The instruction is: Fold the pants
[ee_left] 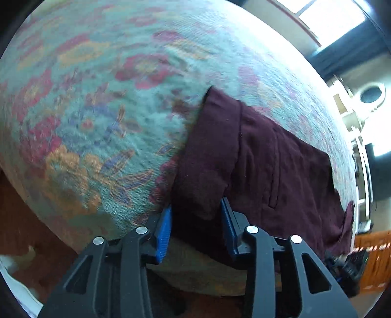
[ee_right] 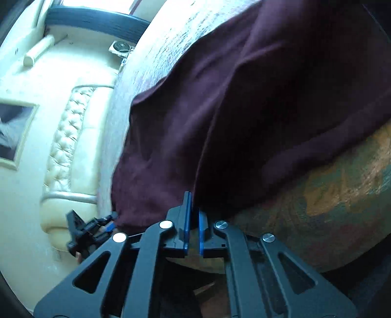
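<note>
Dark maroon pants (ee_left: 268, 161) lie spread on a floral carpet-like cover (ee_left: 97, 97), with one part folded over at the near left. My left gripper (ee_left: 195, 220) is open, its blue pads either side of the near edge of the folded part. In the right wrist view the pants (ee_right: 220, 110) hang lifted in folds. My right gripper (ee_right: 193, 215) is shut on the pants' edge. The left gripper also shows in the right wrist view (ee_right: 107, 223) at the cloth's lower left corner. The right gripper shows at the left wrist view's lower right (ee_left: 347, 266).
The cover drops off at its near edge to a brown floor (ee_left: 29, 220). A cream tufted sofa or headboard (ee_right: 68, 137) and a cream wall stand beyond the pants. A bright window (ee_left: 330, 17) and white furniture (ee_left: 361, 122) are at the far right. Orange fabric (ee_left: 374, 256) lies at the right.
</note>
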Tool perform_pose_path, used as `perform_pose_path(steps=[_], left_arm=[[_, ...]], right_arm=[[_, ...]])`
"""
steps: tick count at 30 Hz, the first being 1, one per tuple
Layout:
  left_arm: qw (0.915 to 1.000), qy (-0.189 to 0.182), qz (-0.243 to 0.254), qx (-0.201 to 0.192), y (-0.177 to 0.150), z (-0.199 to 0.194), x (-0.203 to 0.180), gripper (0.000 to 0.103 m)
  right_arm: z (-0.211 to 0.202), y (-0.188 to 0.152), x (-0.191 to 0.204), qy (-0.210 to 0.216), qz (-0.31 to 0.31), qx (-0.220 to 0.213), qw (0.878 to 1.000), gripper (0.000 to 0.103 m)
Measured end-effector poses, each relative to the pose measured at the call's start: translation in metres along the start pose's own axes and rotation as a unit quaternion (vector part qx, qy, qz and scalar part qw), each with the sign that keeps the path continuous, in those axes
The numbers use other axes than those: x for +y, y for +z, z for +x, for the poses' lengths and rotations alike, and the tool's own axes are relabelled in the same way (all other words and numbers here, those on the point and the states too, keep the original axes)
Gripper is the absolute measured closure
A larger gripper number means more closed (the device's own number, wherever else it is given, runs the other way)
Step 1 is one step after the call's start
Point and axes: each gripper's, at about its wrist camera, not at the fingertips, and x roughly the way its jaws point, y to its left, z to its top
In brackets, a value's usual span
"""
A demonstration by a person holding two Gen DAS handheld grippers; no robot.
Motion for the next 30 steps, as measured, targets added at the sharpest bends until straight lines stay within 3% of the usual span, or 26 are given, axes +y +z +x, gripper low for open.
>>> perform_pose_path(steps=[3,5,7,9,11,13,14,17,19,20,21,24,27,28,29,30], left_arm=[[0.9986,0.002,0.051,-0.011,-0.008,-0.02,-0.009,0.055],[0.9973,0.019,0.064,-0.03,-0.011,-0.034,-0.005,0.055],[0.9953,0.03,0.075,-0.054,-0.012,-0.05,-0.006,0.055],[0.9931,0.045,0.077,-0.077,-0.009,-0.06,-0.011,0.054],[0.9891,0.065,0.084,-0.101,-0.003,-0.06,-0.02,0.041],[0.987,0.076,0.079,-0.117,0.003,-0.056,-0.031,0.034],[0.9875,0.073,0.072,-0.12,0.006,-0.051,-0.039,0.034],[0.9889,0.069,0.051,-0.122,0.014,-0.036,-0.055,0.031],[0.9901,0.062,0.042,-0.119,0.014,-0.026,-0.067,0.028],[0.9912,0.062,0.042,-0.109,0.014,-0.016,-0.076,0.028],[0.9916,0.063,0.043,-0.105,0.012,-0.01,-0.082,0.028],[0.9921,0.059,0.059,-0.094,0.006,0.008,-0.102,0.028],[0.9917,0.062,0.076,-0.083,0.0,0.021,-0.115,0.028],[0.9916,0.062,0.081,-0.079,-0.003,0.025,-0.117,0.028],[0.9914,0.063,0.087,-0.075,-0.006,0.029,-0.118,0.028],[0.9914,0.065,0.088,-0.071,-0.008,0.032,-0.117,0.028]], right_arm=[[-0.047,0.02,0.01,0.0,-0.041,-0.037,0.998,0.071],[-0.102,0.043,-0.004,-0.016,-0.037,-0.097,0.994,0.057],[-0.163,0.066,-0.033,-0.039,-0.013,-0.17,0.985,0.056],[-0.238,0.093,-0.081,-0.097,0.027,-0.256,0.961,0.055],[-0.291,0.113,-0.122,-0.167,0.055,-0.315,0.933,0.053],[-0.324,0.134,-0.165,-0.225,0.091,-0.332,0.911,0.053],[-0.337,0.143,-0.193,-0.227,0.124,-0.338,0.905,0.053],[-0.334,0.157,-0.238,-0.166,0.18,-0.321,0.915,0.051],[-0.321,0.161,-0.239,-0.171,0.173,-0.312,0.918,0.057],[-0.319,0.164,-0.235,-0.193,0.15,-0.308,0.919,0.09],[-0.32,0.165,-0.233,-0.196,0.136,-0.31,0.921,0.099],[-0.334,0.165,-0.241,-0.191,0.141,-0.331,0.913,0.1],[-0.331,0.169,-0.258,-0.164,0.163,-0.321,0.919,0.098],[-0.337,0.167,-0.253,-0.173,0.166,-0.34,0.909,0.097],[-0.35,0.165,-0.242,-0.21,0.17,-0.362,0.892,0.096],[-0.363,0.165,-0.232,-0.248,0.173,-0.393,0.868,0.092]])
